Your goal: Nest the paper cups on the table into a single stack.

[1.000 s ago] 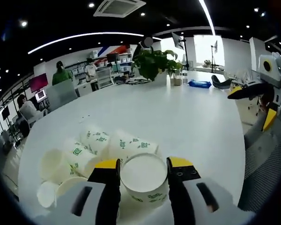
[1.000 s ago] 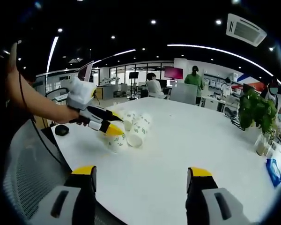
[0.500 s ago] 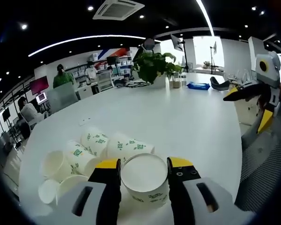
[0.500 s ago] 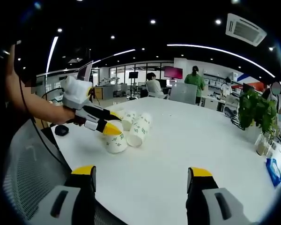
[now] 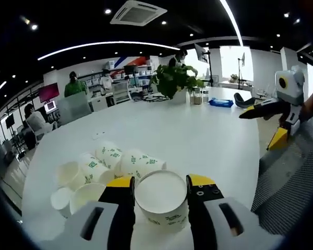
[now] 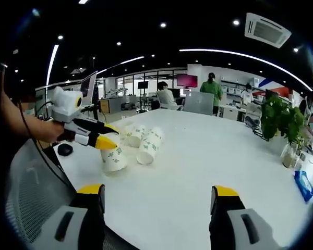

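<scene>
We are at a large white table (image 5: 198, 130) in an open office, and we judge the stacking job barely begun: no finished stack is visible, and most of the work remains. In the left gripper view, the left claw (image 5: 160, 182) is clenched on one paper cup (image 5: 162, 200), white with green markings, its open mouth facing us between the two yellow-tipped jaws; the right gripper view shows that same cup (image 6: 113, 159) lifted clear of the table near its edge. Just beyond it on the table lies the loose heap of cups (image 5: 101, 169), several on their sides and touching one another, at least one with its open mouth toward us; we cannot tell whether any are already nested. The right claw (image 6: 159, 191) is released, its jaws wide apart with nothing between them, hovering over bare table well apart from the heap. Nothing blocks the way between the held cup and the heap. Farther off, near the far end of the table, stand a potted plant (image 5: 176, 78), some small bottles (image 5: 197, 96) and a blue packet (image 5: 219, 102), all well away from the cups. A mesh chair back (image 6: 28, 195) sits at the near table edge, and several people are at desks in the background.
</scene>
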### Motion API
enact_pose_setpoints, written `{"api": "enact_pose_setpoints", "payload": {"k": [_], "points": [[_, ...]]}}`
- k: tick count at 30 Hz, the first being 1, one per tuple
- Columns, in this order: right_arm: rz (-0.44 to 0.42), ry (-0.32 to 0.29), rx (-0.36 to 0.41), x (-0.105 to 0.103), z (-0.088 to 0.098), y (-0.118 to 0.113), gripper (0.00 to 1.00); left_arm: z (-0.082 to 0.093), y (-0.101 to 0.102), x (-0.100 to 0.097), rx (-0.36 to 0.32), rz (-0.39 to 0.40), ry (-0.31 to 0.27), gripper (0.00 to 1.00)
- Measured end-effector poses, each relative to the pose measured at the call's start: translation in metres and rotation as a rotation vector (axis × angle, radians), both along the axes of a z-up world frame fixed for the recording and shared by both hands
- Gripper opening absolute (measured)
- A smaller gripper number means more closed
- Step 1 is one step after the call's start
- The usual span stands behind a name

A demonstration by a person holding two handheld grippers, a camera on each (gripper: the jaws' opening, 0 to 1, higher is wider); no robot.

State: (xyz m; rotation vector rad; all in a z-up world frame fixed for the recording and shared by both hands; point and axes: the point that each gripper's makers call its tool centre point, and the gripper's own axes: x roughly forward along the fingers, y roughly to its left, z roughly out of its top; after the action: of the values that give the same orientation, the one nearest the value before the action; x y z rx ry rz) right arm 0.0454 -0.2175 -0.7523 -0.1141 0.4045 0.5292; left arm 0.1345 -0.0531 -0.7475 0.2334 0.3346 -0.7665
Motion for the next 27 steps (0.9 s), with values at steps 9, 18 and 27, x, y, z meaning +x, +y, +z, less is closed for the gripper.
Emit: {"api": "enact_pose_setpoints", "payload": {"k": [9, 18, 27], "points": [[0.065, 0.016, 0.021, 0.0, 0.017, 0.01, 0.86, 0.033, 0.001, -0.007, -0.049, 0.007, -0.025, 0.37], [0.113, -0.018, 0.082, 0.008, 0.051, 0.031, 0.85, 0.083, 0.004, -0.011, -0.218, 0.042, -0.007, 0.37], [0.152, -0.027, 0.145, 0.016, 0.067, 0.055, 0.82, 0.093, 0.019, -0.006, -0.296, 0.08, 0.009, 0.37]]}}
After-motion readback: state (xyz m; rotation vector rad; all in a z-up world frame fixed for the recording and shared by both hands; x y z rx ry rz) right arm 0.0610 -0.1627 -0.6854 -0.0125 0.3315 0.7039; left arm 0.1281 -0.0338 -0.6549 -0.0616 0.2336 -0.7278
